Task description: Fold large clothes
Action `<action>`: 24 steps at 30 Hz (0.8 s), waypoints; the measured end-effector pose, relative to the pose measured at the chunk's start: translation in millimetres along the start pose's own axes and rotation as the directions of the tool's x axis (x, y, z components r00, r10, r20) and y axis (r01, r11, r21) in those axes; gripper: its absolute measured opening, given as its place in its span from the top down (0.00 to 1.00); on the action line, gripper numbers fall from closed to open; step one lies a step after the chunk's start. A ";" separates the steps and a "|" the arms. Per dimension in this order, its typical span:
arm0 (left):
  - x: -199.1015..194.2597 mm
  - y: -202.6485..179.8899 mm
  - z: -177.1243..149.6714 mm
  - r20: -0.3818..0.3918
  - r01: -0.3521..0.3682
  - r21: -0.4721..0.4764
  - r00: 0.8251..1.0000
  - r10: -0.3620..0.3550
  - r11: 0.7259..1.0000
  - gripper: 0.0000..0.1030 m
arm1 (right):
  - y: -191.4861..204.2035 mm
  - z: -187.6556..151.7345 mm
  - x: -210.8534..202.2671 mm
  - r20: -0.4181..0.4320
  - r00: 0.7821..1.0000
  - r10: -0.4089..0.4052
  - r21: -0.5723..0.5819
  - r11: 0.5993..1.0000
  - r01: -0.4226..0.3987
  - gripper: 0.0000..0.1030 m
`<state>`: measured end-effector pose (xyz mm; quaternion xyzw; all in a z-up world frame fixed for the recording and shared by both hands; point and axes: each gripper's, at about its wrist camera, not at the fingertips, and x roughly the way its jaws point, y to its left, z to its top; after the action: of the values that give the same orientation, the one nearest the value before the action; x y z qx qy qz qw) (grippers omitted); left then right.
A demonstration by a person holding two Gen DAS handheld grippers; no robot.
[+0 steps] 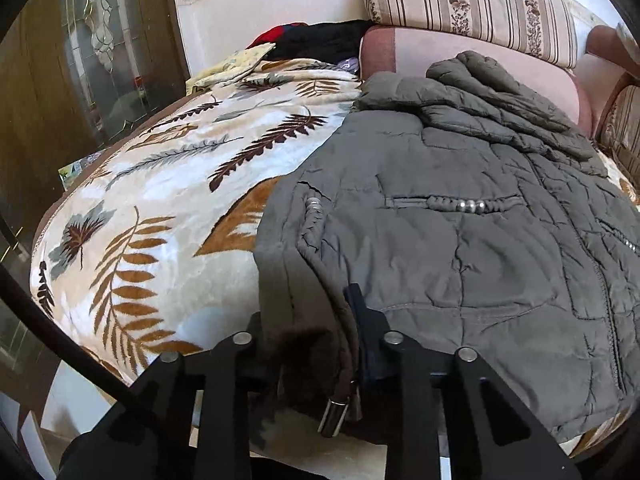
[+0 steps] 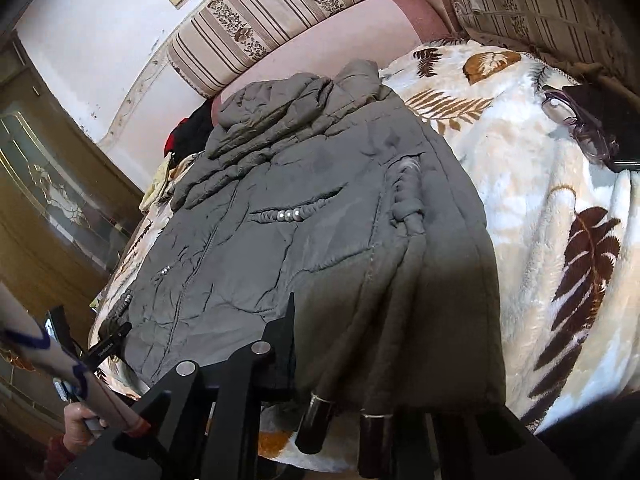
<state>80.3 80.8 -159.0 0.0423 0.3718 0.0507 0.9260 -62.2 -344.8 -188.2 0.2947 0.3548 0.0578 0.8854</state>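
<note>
A grey quilted jacket point(image 1: 460, 240) lies flat on a leaf-patterned blanket point(image 1: 168, 184), its hood toward the sofa back. My left gripper point(image 1: 312, 320) is shut on the jacket's near left hem corner, with a drawstring toggle point(image 1: 334, 416) hanging below. In the right wrist view the jacket point(image 2: 304, 220) fills the middle. My right gripper point(image 2: 360, 344) is at the near right hem; grey cloth covers its right finger, the left finger point(image 2: 286, 332) shows, so it appears shut on the hem. Two cord toggles point(image 2: 316, 420) hang there.
Striped floral cushions point(image 1: 472, 0) and a pink sofa back point(image 1: 460, 52) stand behind. Red and black clothes point(image 1: 312, 40) lie at the far end. Eyeglasses point(image 2: 580, 120) rest on the blanket point(image 2: 540, 200) at right. A glass-panelled wooden door point(image 1: 92, 60) is at left.
</note>
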 end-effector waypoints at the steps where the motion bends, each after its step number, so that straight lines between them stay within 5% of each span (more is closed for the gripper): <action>1: -0.7 -0.3 0.5 0.001 -0.001 -0.001 1.000 0.001 1.000 0.76 | 0.1 0.1 0.2 -0.001 1.000 -0.003 -0.001 1.000 0.003 0.83; 24: -15.9 -1.0 5.9 0.062 0.009 -0.020 0.998 -0.008 1.000 0.80 | 11.8 8.6 -17.3 0.081 0.997 0.002 -0.097 0.995 0.006 0.84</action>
<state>73.1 77.5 -144.0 0.0327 0.3425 0.0494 0.9376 -68.1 -344.7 -166.3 0.2530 0.3155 0.0621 0.9125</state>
